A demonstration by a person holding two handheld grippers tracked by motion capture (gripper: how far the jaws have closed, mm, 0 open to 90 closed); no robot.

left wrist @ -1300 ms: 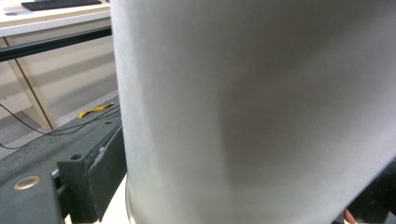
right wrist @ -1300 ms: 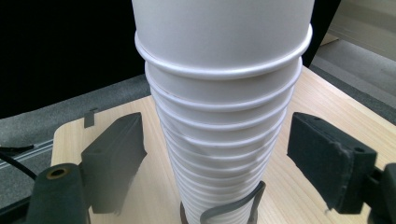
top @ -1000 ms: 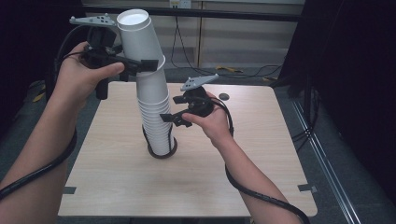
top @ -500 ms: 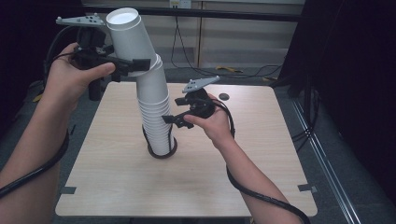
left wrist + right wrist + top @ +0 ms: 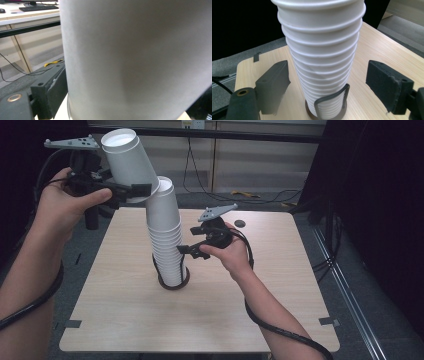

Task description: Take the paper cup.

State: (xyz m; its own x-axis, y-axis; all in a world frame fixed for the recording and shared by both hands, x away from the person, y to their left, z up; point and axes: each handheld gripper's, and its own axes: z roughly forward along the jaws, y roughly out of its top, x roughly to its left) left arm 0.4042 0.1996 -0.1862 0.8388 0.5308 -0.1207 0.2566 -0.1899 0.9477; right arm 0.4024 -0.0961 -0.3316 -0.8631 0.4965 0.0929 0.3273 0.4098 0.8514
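So the top cup (image 5: 127, 162) has been tipped off the stack (image 5: 167, 245) by the left tool (image 5: 117, 190), gripped tight; right tool (image 5: 192, 251) is held wide around the stack.

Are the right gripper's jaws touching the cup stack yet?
Apart. In the right gripper view, the right gripper has its jaws spread either side of the cup stack, with bare table showing between each pad and the cups.

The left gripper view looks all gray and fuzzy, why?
In the left gripper view the held cup sits right against the camera, so it is a soft blur. In the right gripper view the cup stack looks sharp; only the near jaws blur. The high view is evenly lit.
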